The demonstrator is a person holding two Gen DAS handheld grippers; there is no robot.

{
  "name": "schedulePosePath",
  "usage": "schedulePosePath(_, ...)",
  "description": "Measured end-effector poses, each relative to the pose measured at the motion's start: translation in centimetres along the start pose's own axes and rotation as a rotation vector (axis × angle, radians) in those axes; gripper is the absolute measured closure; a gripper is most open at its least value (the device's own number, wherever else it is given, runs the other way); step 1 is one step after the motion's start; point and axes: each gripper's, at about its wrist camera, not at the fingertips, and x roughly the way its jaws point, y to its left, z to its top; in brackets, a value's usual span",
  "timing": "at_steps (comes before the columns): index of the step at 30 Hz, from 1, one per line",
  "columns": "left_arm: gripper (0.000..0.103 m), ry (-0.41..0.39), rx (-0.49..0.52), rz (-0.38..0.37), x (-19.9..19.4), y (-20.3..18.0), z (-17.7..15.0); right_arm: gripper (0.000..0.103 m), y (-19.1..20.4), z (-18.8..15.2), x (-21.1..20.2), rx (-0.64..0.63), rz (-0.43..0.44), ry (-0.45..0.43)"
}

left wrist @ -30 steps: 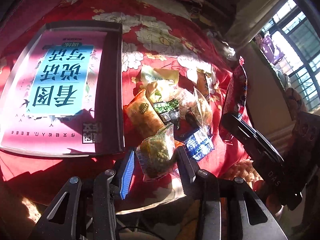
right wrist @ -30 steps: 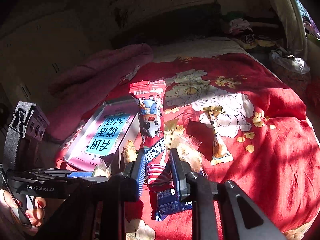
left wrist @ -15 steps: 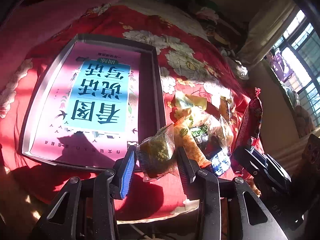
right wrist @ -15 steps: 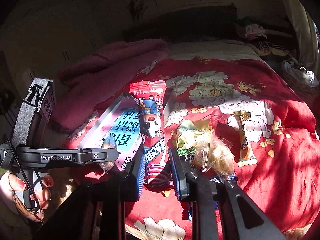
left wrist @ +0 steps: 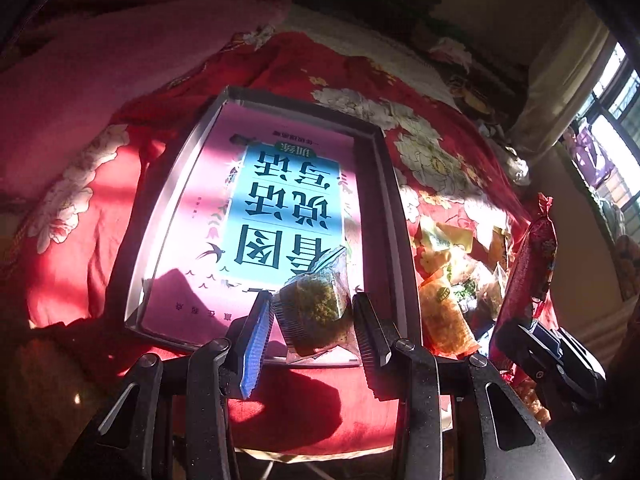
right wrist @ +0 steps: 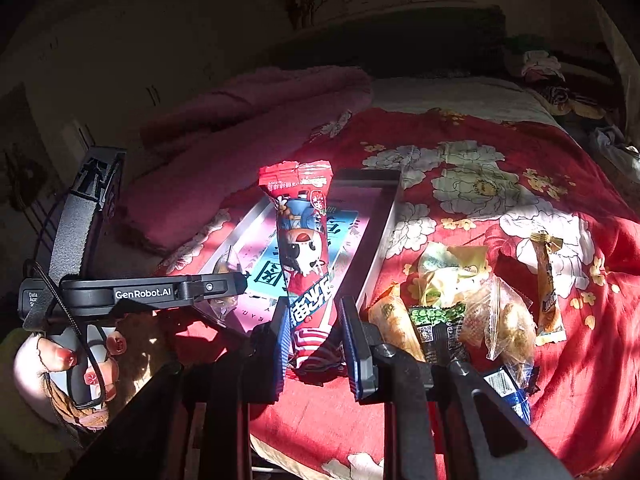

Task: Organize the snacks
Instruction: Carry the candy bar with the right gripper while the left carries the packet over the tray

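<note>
Left wrist view: our left claw [left wrist: 312,322] is clenched on a clear packet of green-brown snack [left wrist: 318,312], held over the near edge of the metal tray [left wrist: 384,184] that lies on the red floral bed cover [left wrist: 436,152]. A pink and blue printed sheet [left wrist: 280,200] lines the tray ahead of the claw. To the claw's right, beside the tray, we see the loose snack pile [left wrist: 448,280] on the bed. Right wrist view: our right claw [right wrist: 314,344] grips the lower end of a tall red snack bag [right wrist: 304,248], standing upright in front of the tray. The pile [right wrist: 460,304] lies to this claw's right, a slim brown packet [right wrist: 548,288] just beyond it.
</note>
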Motion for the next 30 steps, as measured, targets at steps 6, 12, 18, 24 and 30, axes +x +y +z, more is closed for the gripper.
schedulePosePath(6,0.061,0.007,-0.014,0.043,0.6,1.7,0.1,0.079,1.7,0.3,1.6,-0.027,0.015,0.023)
schedulePosePath(12,0.061,-0.003,-0.011,0.074,1.1,2.7,0.2,0.079,2.7,0.6,2.7,-0.042,0.020,0.034)
schedulePosePath(18,0.061,-0.001,-0.020,0.088,1.6,3.6,0.4,0.079,2.9,0.9,3.8,-0.039,0.018,0.048)
schedulePosePath(24,0.061,0.009,-0.001,0.109,2.5,3.8,0.3,0.079,3.1,0.9,5.4,-0.039,0.011,0.073)
schedulePosePath(30,0.061,0.030,0.008,0.118,3.5,3.9,0.3,0.079,3.1,0.5,6.9,-0.059,-0.010,0.099)
